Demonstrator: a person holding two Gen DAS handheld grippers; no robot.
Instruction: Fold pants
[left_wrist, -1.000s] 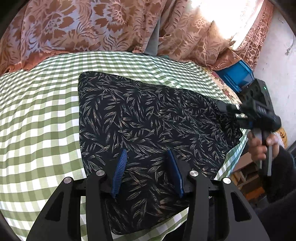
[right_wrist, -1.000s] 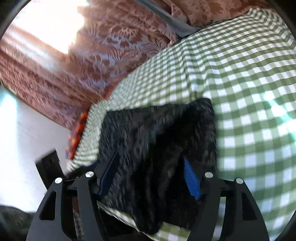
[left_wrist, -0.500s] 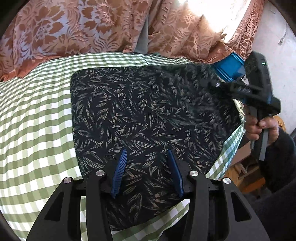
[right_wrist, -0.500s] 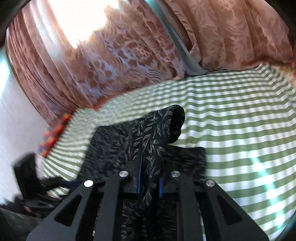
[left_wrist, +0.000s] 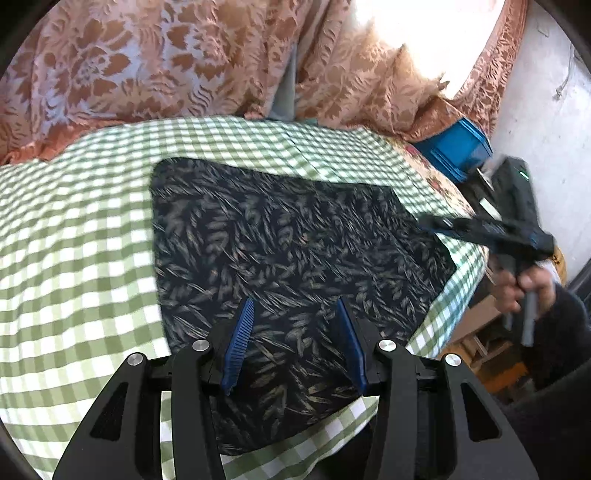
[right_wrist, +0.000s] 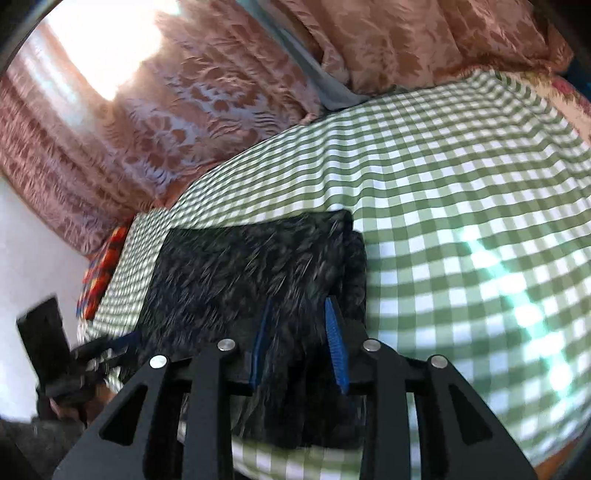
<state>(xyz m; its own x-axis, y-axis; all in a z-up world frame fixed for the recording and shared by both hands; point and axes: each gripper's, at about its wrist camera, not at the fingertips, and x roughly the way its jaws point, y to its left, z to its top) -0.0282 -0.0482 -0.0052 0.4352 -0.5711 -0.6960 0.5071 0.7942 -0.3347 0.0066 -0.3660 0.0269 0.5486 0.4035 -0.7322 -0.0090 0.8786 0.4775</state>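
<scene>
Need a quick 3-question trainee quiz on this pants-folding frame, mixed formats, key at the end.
1. True or false: the left gripper is clamped on the leaf-print pants.
2. The pants lie on: A) bare wood B) green checked cloth C) carpet.
3. Fill in: the bin beyond the cloth's far corner is ____.

Key: 1 false, its jaws stand open above the fabric; 2 B; 3 blue.

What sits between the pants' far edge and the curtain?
Left wrist view: only bare green checked cloth lies between the pants and the patterned curtain; nothing rests on that strip.
</scene>
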